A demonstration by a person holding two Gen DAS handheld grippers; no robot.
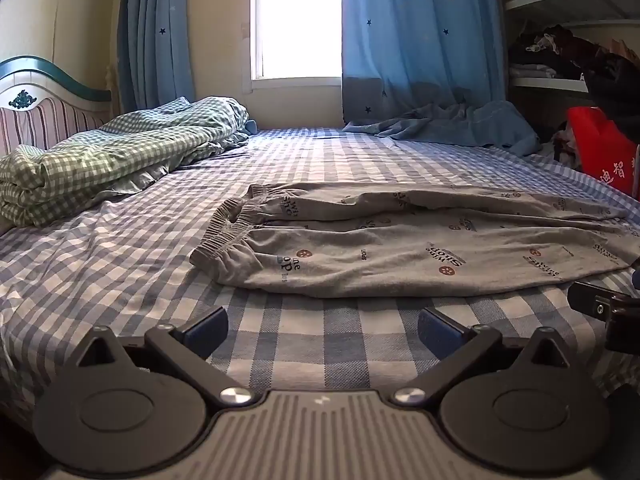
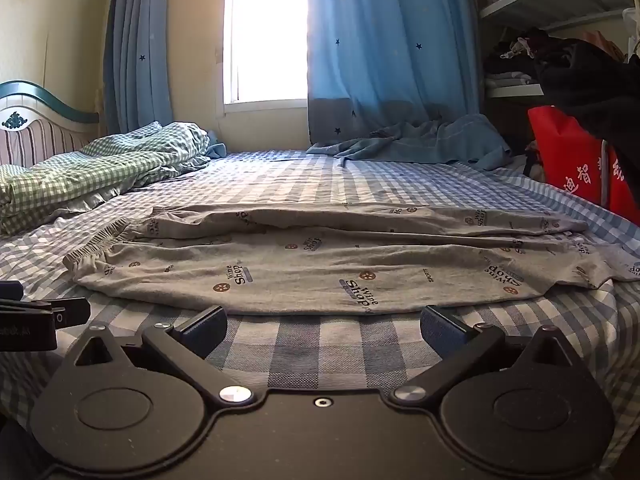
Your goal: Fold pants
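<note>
Both grippers, left gripper [image 1: 322, 326] and right gripper [image 2: 323, 326], hover jaws spread just short of the grey pants [image 2: 304, 268], apparently folded lengthwise on the bed [image 1: 120, 264].

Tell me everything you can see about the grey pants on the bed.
The grey pants look like soft, thin jersey, printed with small "Wine Shop" lettering and brown button-like dots. They lie spread sideways across the blue checked sheet, one leg in front of the other, with long lengthwise wrinkles between them. The gathered elastic waistband is at the left; the legs run off to the right. Only the sheet touches them: the left tool and right tool are both open, just short of the near edge.
</note>
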